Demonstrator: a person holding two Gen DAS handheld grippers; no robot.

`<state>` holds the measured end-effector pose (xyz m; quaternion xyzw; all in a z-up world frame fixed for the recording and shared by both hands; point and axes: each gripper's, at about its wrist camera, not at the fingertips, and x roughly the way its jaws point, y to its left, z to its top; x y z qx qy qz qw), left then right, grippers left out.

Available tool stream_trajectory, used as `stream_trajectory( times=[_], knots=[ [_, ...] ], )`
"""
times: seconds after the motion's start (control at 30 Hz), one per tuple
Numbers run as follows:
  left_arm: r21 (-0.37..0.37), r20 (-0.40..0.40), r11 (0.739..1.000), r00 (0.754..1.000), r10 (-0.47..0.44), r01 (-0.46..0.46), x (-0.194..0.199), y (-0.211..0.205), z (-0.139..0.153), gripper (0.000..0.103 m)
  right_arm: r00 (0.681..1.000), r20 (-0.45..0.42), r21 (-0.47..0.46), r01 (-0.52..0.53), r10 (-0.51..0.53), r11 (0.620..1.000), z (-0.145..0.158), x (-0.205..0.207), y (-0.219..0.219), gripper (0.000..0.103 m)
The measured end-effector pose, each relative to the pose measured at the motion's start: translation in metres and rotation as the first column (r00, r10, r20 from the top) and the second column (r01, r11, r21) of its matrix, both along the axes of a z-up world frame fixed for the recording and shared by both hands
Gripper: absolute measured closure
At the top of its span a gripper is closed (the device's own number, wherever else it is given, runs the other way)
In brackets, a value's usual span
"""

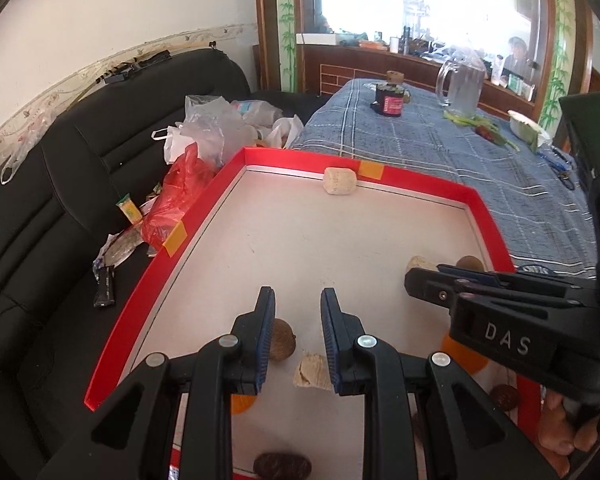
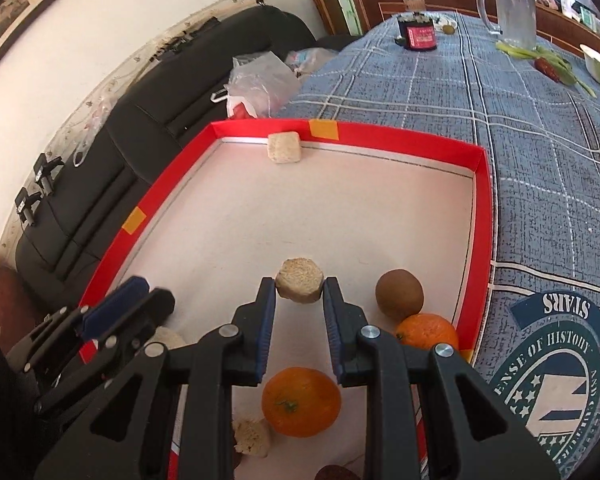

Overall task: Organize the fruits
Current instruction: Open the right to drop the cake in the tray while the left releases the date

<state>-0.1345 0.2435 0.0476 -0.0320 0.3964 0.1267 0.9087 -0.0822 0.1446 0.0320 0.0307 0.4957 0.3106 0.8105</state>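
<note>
My right tongs (image 2: 299, 300) clamp a pale round chunk (image 2: 299, 285) above the red tray (image 2: 482, 216), while my left tongs (image 1: 298, 330) hang closed on nothing over it.

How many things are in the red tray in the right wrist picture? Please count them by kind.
Oranges: 2
Kiwi: 1
Pale beige chunks: 4
Dark brown thing, cut off at the bottom edge: 1
Total: 8
</note>
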Motion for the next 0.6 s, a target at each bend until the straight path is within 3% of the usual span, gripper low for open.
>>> stream_trajectory(
  times=[0.17,0.43,0.5,0.57,0.6],
  knots=[
    [0.029,-0.027,0.999,0.999,0.024,-0.023,0.004,0.003,-0.002,0.080,1.000,0.006,-0.043,-0.004,0.004,0.999,0.000,0.002,0.006,0.076],
    [-0.020,-0.058,0.999,0.997,0.047,-0.048,0.008,0.013,-0.010,0.079,1.000,0.004,-0.056,0.002,-0.002,0.998,0.000,0.005,0.006,0.076],
    [-0.024,-0.056,0.999,0.997,0.046,-0.047,0.005,0.012,-0.009,0.074,1.000,0.006,-0.057,-0.001,0.001,0.998,0.000,0.005,0.006,0.076],
    [-0.029,-0.046,0.998,0.998,0.053,-0.054,0.002,0.012,-0.006,0.060,1.000,0.006,-0.055,-0.005,0.006,0.998,0.001,0.005,0.006,0.076],
    [-0.025,-0.033,0.998,0.997,0.063,-0.064,-0.001,0.012,-0.004,0.058,1.000,0.006,-0.050,-0.006,0.006,0.999,0.001,0.004,0.006,0.074]
  ],
)
